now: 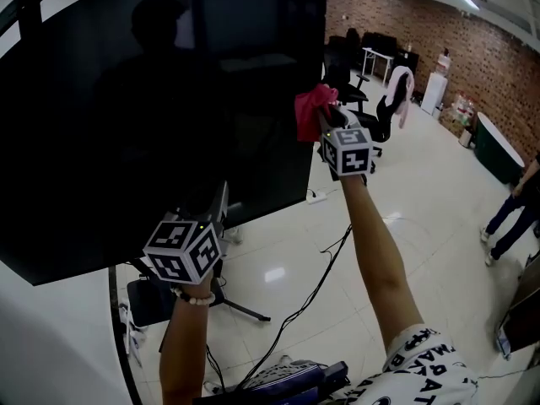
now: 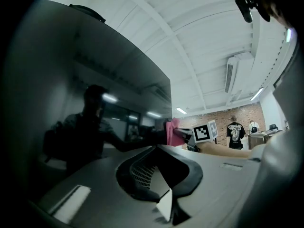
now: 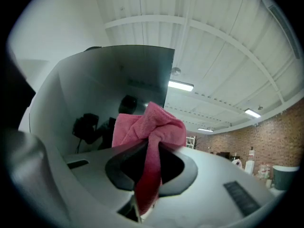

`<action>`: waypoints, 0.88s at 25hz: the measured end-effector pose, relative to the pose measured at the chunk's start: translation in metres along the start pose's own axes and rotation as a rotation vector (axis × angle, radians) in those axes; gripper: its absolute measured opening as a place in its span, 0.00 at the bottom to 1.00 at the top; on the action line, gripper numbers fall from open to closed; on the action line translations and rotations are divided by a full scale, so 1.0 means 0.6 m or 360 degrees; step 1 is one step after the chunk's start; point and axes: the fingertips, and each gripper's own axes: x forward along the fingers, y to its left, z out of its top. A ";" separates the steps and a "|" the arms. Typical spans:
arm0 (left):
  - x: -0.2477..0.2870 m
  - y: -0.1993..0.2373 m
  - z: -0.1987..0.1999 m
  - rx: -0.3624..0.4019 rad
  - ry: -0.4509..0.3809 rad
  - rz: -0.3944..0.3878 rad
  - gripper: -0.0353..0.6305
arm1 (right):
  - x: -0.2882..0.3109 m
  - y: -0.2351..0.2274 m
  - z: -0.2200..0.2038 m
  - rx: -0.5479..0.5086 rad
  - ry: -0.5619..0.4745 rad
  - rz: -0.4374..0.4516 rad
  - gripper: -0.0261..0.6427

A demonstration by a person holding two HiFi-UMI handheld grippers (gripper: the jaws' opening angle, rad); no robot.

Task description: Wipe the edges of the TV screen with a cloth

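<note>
We see our right gripper [image 3: 146, 152] clamped on a pink cloth [image 3: 152, 123], which is bunched above the jaws and close to the TV screen [image 3: 111, 80].

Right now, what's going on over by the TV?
A person is working on the TV screen with two handheld grippers. The right gripper is clamped on a bunched pink cloth and holds it at the screen's right edge, partway up, apparently pressed against it. The left gripper sits lower, close to the screen's bottom edge, with its jaws together and nothing between them. The screen is dark and shows the person's reflection.
</note>
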 end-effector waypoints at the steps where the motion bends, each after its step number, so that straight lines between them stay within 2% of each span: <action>1: -0.004 -0.001 -0.004 -0.0007 -0.0008 -0.0001 0.06 | -0.005 0.005 -0.028 0.0020 0.0018 0.0000 0.12; 6: -0.014 -0.008 -0.033 -0.0028 0.0006 0.0009 0.06 | -0.027 0.027 -0.176 0.0081 0.0171 0.0014 0.12; 16: -0.048 0.048 -0.147 -0.0179 0.0141 0.0123 0.06 | -0.068 0.119 -0.475 0.0169 0.0539 0.0042 0.12; 22: -0.072 0.072 -0.189 -0.0257 0.0194 0.0189 0.06 | -0.084 0.133 -0.553 0.0205 0.0679 0.0036 0.12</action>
